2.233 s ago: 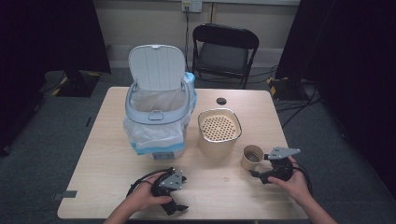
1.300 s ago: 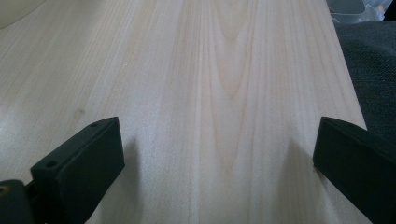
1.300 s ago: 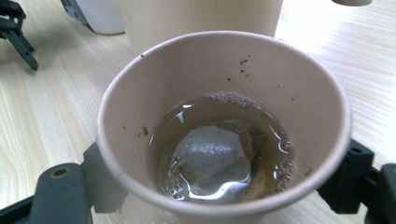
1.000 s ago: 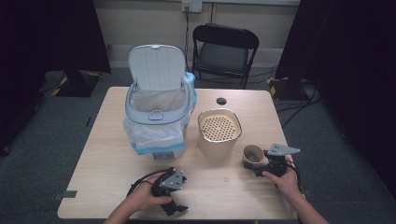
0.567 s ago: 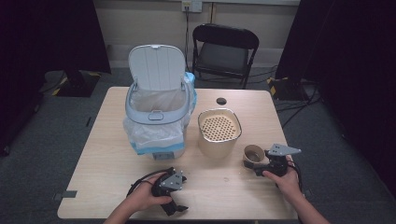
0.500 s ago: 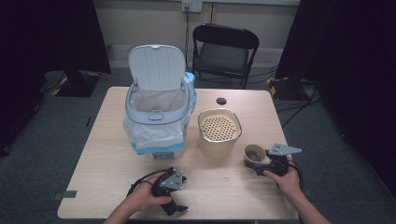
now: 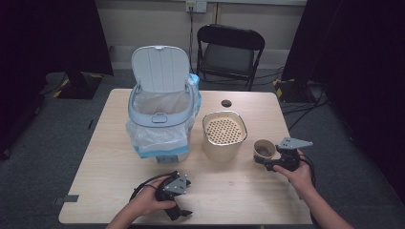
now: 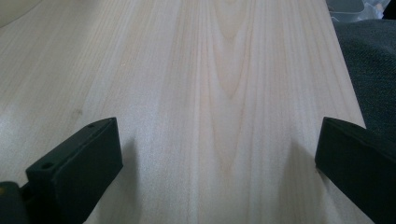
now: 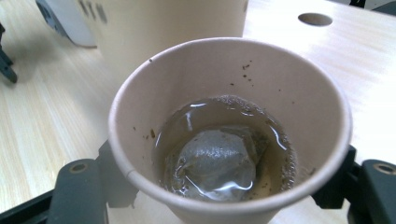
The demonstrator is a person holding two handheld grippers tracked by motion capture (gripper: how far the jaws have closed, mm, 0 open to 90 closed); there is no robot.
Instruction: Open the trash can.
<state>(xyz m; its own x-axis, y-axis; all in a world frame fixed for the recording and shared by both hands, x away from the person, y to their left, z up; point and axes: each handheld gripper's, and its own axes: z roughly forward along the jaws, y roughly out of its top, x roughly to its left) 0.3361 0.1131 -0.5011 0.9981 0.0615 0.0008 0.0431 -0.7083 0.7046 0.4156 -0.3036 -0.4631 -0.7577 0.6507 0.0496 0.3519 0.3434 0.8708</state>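
Jaws, right gripper point(image 7: 262, 162): set one on each side of the paper cup point(image 7: 264, 149), against its wall, pinching it; they have just been closing, with the cup between them. Jaws, left gripper point(image 8: 217, 154): spread wide over bare wood, nothing between them.

Paper cup point(image 9: 229, 126): plain tan paper, rolled rim, round mouth, upright. Inner wall flecked with dark specks. Holds a shallow pool of brownish liquid. A sodden tea bag point(image 9: 217, 163) lies in the liquid at the bottom, translucent, its dark contents showing through.

Place of cup, high view: at about 4 o'clock on the surface point(image 7: 239, 191), just beside the beige container point(image 7: 224, 136), at that container's 4 o'clock. Whether the cup's base rests on the surface cannot be told.

Beige container: rounded walls, perforated insert across its top, standing near the middle of the surface.

Bin point(image 7: 160, 119): pale blue-grey, lid raised upright, lined with a clear plastic bag; stands at 9 o'clock of the beige container.

Left gripper point(image 7: 174, 191), high view: held at about 6 o'clock on the surface, well apart from the cup.

Round hole point(image 7: 226, 103): in the surface at about 12 o'clock, beyond the beige container.

Folding chair point(image 7: 230, 50): black, behind the surface's far edge.
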